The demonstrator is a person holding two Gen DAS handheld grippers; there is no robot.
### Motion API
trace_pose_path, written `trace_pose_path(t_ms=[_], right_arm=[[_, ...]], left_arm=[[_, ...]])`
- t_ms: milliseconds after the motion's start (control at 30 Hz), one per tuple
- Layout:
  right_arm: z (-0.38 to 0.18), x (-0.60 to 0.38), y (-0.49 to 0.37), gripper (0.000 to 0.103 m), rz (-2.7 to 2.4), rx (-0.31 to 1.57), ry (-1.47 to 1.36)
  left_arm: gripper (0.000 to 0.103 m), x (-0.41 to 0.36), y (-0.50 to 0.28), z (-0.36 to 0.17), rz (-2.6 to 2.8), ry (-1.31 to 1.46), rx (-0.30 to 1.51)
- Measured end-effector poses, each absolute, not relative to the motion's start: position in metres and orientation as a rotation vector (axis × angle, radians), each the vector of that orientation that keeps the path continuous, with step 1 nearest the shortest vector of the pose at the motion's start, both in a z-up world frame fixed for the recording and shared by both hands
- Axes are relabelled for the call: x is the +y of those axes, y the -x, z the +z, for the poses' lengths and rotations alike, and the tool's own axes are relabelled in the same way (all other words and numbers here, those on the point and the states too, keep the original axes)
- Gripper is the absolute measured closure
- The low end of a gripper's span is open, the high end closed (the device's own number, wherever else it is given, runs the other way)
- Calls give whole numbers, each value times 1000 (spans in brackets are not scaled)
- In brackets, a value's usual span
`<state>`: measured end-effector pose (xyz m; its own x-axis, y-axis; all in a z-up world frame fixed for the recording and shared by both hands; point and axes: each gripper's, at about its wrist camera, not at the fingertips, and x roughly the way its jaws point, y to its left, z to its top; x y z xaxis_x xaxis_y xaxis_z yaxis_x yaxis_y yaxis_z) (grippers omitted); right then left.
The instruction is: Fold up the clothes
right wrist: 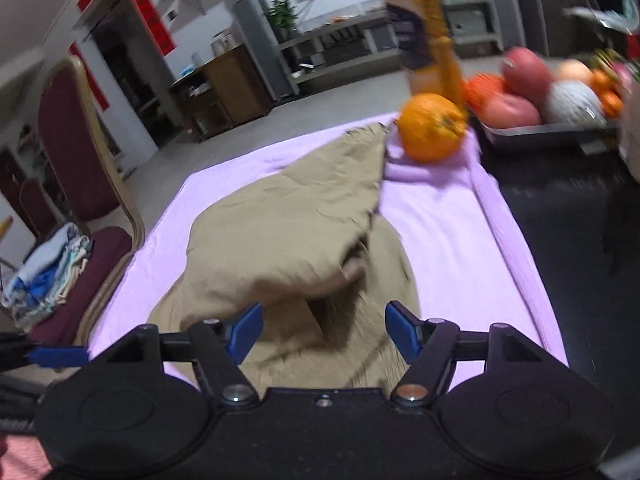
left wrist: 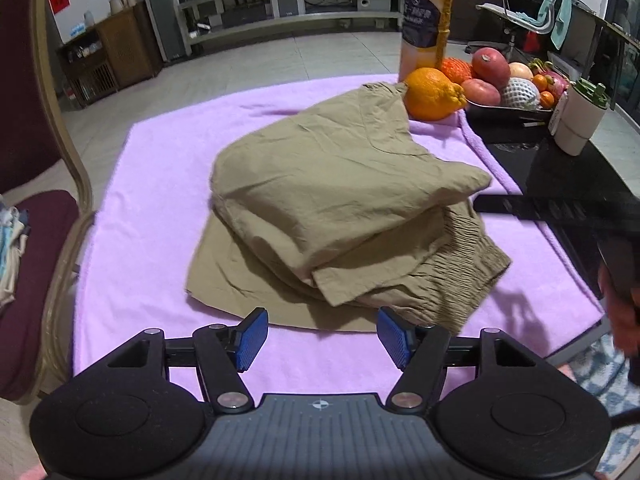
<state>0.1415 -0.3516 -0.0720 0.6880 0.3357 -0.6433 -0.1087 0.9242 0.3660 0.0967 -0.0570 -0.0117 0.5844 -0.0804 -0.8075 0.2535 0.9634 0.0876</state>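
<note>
Khaki shorts [left wrist: 332, 216] lie partly folded on a lilac towel [left wrist: 160, 184], the upper layer doubled over the elastic waistband at the right. My left gripper [left wrist: 322, 338] is open and empty, just short of the shorts' near edge. My right gripper [right wrist: 323, 332] is open and empty, low over the near part of the shorts [right wrist: 288, 232]. The right view is blurred. The right gripper shows in the left wrist view [left wrist: 560, 210] as a dark bar at the right edge.
An orange [left wrist: 434, 94] sits on the towel's far corner by a juice bottle [left wrist: 426, 20]. A fruit tray [left wrist: 508, 110] and a white cup [left wrist: 578, 124] stand on the black table at the right. A maroon chair [left wrist: 28, 216] with stacked clothes [right wrist: 52, 276] stands at the left.
</note>
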Motion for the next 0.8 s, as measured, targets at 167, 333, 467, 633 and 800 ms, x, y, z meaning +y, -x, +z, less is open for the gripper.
trace_pose_path(t_ms=[167,333,467,633,800], right_arm=[[-53,-316,-172,90,293,778,-244],[-6,-257,-177,96,399,797,-214],[38,-190,-179,96,516,788,-202],[42,-75,-185,101,695,882,-232],[-8,-21,-177,93,734,1076,-299]], left_arm=[[39,-33,-94,-12,-191,-177,896],[40,8,-86,-5,-152,-94,842],[40,54,-72,9,-104,5,791],[39,110,-42,15,9,69,759],[40,139,-18,-7,80,97,838]])
